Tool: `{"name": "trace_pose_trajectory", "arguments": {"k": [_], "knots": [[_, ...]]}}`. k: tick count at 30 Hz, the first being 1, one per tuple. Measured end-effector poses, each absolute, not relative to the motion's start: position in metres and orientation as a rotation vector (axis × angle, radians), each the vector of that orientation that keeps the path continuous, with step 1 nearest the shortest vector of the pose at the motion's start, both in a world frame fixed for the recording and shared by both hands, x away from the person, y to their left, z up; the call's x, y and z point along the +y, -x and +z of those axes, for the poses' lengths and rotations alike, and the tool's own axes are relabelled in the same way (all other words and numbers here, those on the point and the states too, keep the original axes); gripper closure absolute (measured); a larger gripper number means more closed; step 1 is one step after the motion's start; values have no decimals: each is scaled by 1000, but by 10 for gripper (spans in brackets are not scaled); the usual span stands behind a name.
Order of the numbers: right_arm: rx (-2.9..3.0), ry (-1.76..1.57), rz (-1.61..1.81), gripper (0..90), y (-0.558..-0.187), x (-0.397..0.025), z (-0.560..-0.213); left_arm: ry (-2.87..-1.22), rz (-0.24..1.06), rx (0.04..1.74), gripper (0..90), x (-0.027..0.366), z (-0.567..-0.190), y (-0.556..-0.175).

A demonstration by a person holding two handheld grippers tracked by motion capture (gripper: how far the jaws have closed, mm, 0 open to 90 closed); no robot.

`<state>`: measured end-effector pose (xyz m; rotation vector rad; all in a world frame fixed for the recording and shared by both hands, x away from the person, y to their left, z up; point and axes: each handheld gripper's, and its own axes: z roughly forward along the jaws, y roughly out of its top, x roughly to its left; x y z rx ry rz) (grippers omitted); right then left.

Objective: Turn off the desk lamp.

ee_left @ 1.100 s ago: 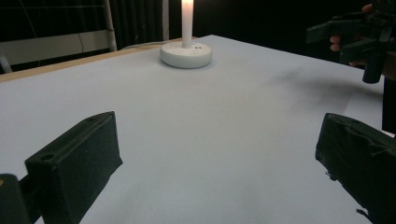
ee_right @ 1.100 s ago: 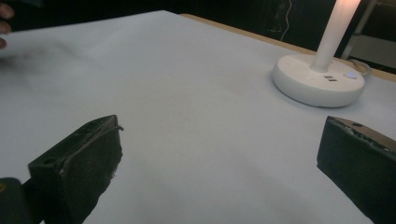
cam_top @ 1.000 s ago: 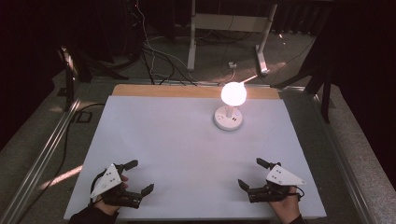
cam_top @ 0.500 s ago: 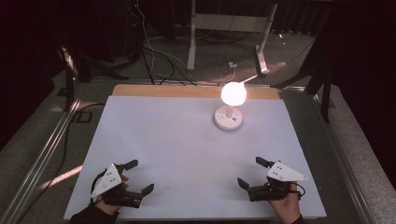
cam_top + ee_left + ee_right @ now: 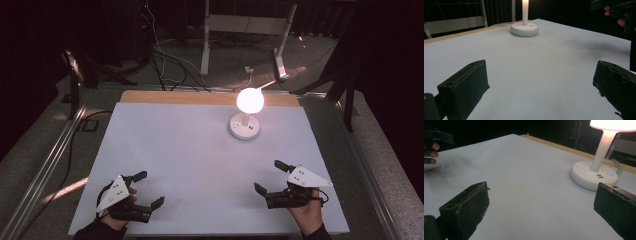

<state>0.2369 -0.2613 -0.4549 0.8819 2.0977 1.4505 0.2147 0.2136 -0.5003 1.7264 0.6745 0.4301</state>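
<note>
- Left gripper (image 5: 148, 189) and right gripper (image 5: 268, 176): fingers spread wide, nothing between them, both low over the near table (image 5: 190, 150) edge.
- Lamp (image 5: 244, 116) lit, standing near the far edge, right of centre, well apart from both grippers.
- Risk: a fast reach from the right could knock the thin stem and tip it; the glare hides the base buttons.
- Wide bare surface between; the approach is unobstructed.
</note>
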Motion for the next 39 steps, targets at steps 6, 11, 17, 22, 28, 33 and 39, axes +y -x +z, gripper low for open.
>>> {"name": "trace_pose_trajectory", "arguments": {"k": [6, 11, 17, 22, 28, 33, 39], "knots": [[2094, -875, 1451, 0, -243, -259, -449, -1732, 431, 671, 6, 213, -500, -214], [2093, -881, 1461, 0, -250, -258, -444, -1725, 431, 674, 6, 214, -500, -214], [2093, -865, 1446, 0, -260, -259, -437, -1726, 427, 673, 6, 214, -500, -214], [2062, -886, 1467, 0, -268, -263, -429, -1722, 428, 676, 6, 214, -500, -214], [2040, -893, 1461, 0, -278, -265, -421, -1725, 425, 674, 6, 214, -500, -214], [2027, -893, 1462, 0, -286, -263, -415, -1728, 426, 672, 6, 214, -500, -214], [2020, -905, 1458, 0, -297, -260, -410, -1727, 427, 671, 6, 214, -500, -214]]}}
